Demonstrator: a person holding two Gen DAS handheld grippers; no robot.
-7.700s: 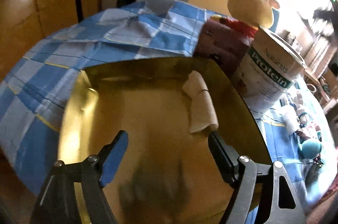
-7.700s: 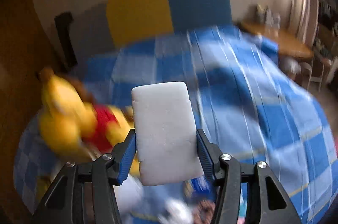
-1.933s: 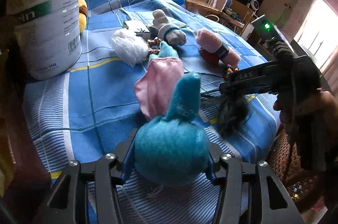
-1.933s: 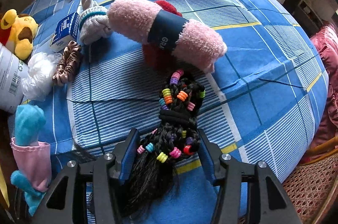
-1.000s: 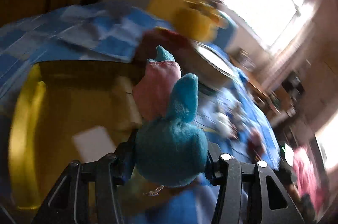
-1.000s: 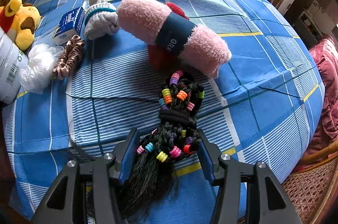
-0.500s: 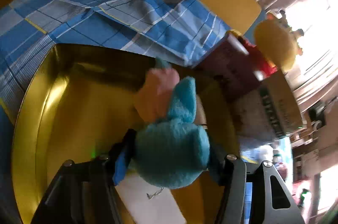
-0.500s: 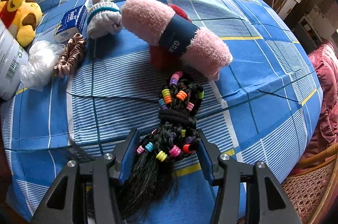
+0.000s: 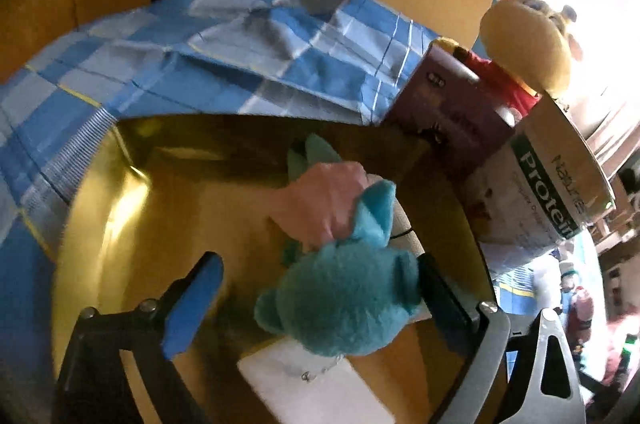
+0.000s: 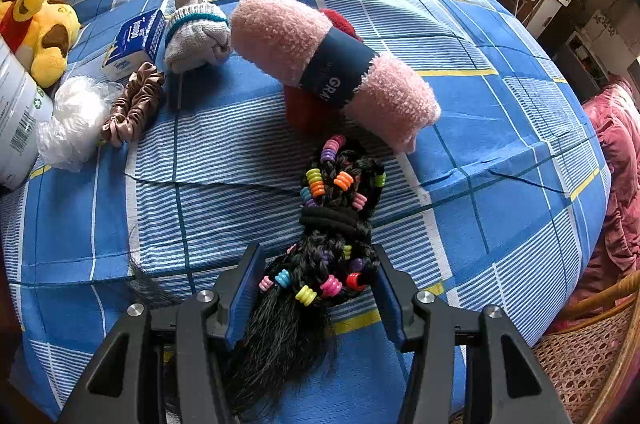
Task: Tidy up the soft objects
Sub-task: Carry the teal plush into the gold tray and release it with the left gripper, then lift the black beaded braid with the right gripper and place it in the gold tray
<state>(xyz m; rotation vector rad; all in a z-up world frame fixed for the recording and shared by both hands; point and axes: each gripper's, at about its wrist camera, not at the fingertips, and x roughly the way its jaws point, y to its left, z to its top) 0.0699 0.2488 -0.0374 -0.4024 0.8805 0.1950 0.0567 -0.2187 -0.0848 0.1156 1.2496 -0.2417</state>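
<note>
Left gripper (image 9: 316, 308) over the gold tray (image 9: 100, 208), jaws just spread wide; teal plush toy (image 9: 340, 300) free of the left pad, leaning on the right one at 3 o'clock, lying atop a white sponge (image 9: 316, 384). Could drag the toy back out if its fur snags on that pad during withdrawal. Right gripper (image 10: 320, 288) low over the worktop (image 10: 500, 128), jaws part-closed around the beaded braid bundle (image 10: 336, 224); firm clamp not certain. Loose strands at 6 o'clock could slip or trail.
</note>
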